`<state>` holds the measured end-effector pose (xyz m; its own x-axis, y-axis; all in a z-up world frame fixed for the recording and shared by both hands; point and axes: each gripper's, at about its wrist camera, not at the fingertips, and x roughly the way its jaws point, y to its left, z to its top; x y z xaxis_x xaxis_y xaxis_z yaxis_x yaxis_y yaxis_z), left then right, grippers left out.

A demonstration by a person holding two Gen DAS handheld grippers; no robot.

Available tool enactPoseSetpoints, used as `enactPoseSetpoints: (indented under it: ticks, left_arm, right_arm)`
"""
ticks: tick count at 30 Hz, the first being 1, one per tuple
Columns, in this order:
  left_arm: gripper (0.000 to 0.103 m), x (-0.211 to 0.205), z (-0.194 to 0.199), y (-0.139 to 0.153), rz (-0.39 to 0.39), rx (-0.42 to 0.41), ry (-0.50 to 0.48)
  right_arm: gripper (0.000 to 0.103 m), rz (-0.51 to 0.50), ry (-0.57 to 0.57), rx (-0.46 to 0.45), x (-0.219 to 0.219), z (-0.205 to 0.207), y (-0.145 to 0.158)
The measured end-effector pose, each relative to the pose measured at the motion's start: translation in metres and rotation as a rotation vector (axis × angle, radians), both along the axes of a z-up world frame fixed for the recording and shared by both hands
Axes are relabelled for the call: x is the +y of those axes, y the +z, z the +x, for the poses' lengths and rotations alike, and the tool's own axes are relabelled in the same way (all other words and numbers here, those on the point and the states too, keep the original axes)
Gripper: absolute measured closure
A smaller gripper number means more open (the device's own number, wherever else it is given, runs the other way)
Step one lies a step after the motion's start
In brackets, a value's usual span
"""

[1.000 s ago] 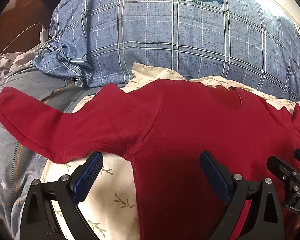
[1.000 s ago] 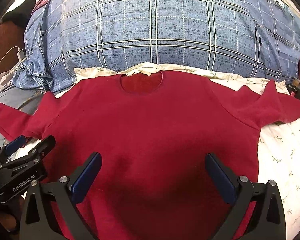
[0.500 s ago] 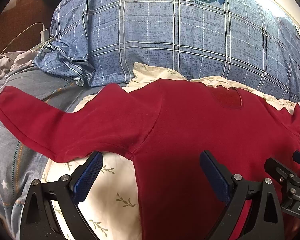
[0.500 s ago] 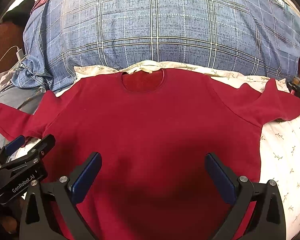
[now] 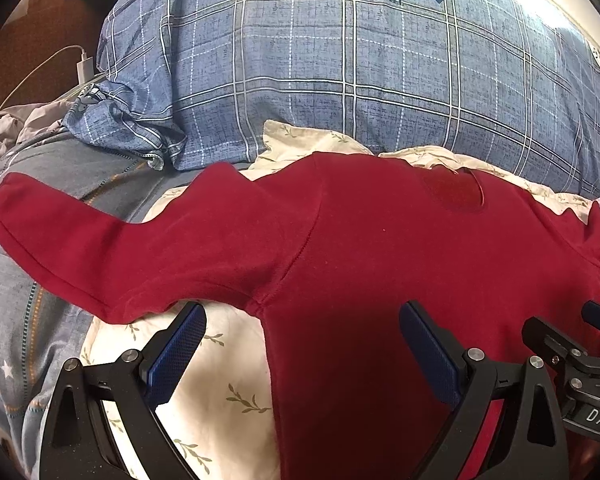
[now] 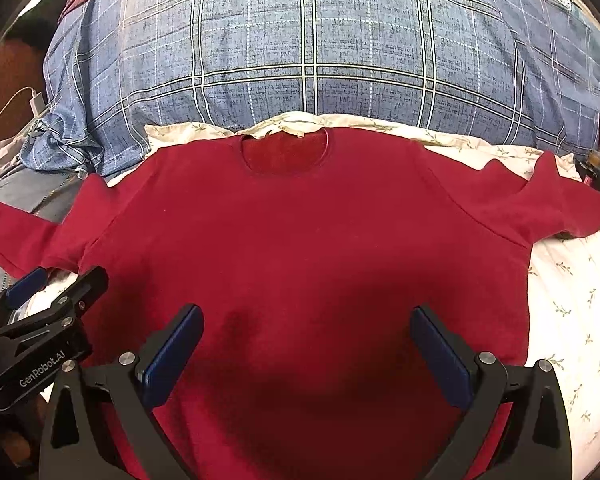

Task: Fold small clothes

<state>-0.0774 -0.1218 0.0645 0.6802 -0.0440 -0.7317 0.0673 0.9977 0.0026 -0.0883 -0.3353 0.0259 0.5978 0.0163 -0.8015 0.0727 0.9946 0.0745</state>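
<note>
A: What is seen to have changed since a second ago?

B: Very little. In the left wrist view the red top (image 5: 380,264) is framed slightly lower and to the right than before, so the left gripper (image 5: 300,354) appears to have been shifted a little. In the right wrist view almost nothing is altered.

A: Where is the garment placed, and which way is it pointed?

B: It is spread flat, front up, on a cream sheet printed with leaf sprigs (image 6: 572,300). The neckline (image 6: 286,154) is pointed to the far side, toward a large blue plaid pillow (image 6: 320,52). The body's long axis is run from near to far. The sleeves are stretched out left and right; the left sleeve (image 5: 112,248) is laid past the sheet's edge onto a grey-blue star-print cover (image 5: 8,320).

A: How are the tools held?

B: Both are spread wide and nothing is gripped. The left gripper is held over the left side seam below the armpit, one finger over the sheet, one over the cloth. The right gripper (image 6: 306,354) is held over the lower middle of the body. Contact with the fabric cannot be told.

A: Anything else?

B: A white charger plug and cable (image 5: 85,68) are seen at the far left.
</note>
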Motion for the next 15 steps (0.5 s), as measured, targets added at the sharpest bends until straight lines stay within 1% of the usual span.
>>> enactPoseSetpoints:
  ticks: [15]
  left_arm:
    - [0.006, 0.0005, 0.0037, -0.0020, -0.002, 0.009, 0.007]
  right_arm:
    - [0.000, -0.007, 0.009, 0.012, 0.0038, 0.0023, -0.0033]
